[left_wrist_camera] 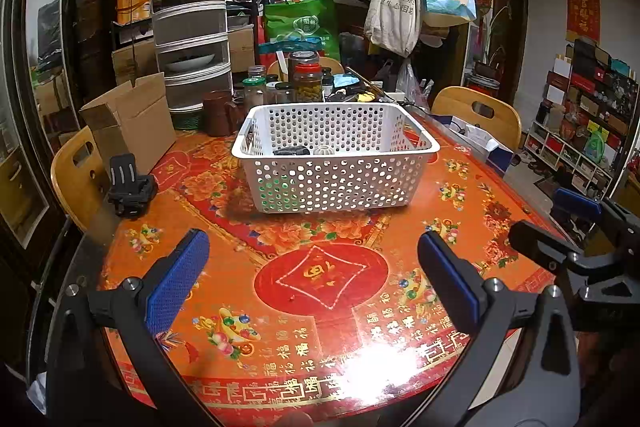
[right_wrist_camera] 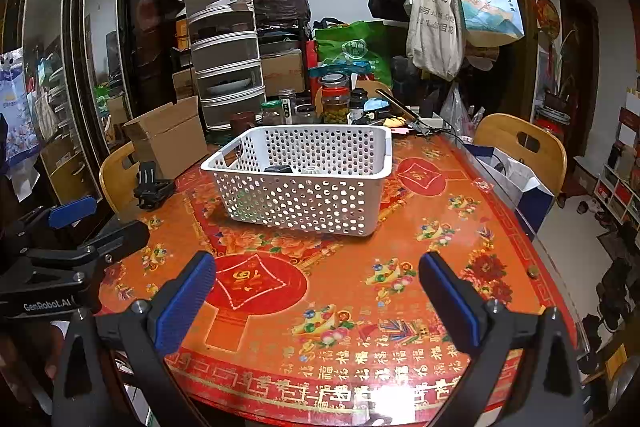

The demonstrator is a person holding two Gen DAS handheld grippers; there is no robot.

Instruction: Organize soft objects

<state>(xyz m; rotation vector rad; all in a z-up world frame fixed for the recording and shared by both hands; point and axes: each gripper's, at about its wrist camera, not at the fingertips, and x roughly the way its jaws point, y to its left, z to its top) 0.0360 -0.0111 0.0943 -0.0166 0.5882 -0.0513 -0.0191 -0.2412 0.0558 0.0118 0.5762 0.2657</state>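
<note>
Both grippers — left gripper [left_wrist_camera: 314, 271], right gripper [right_wrist_camera: 318, 291] — hover empty, fingers apart, over the table's near edge [left_wrist_camera: 280, 379]; white perforated basket [left_wrist_camera: 336, 183] mid-table holds items — nothing left outside, seemingly.

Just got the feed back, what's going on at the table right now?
Both tools are idle over the red patterned table. The left hand-held gripper and the right hand-held gripper are open and hold nothing. Ahead of them stands a white perforated basket with a dark item and a pale round one inside; what they are is unclear. Nothing soft lies on the table near the grippers.
</note>
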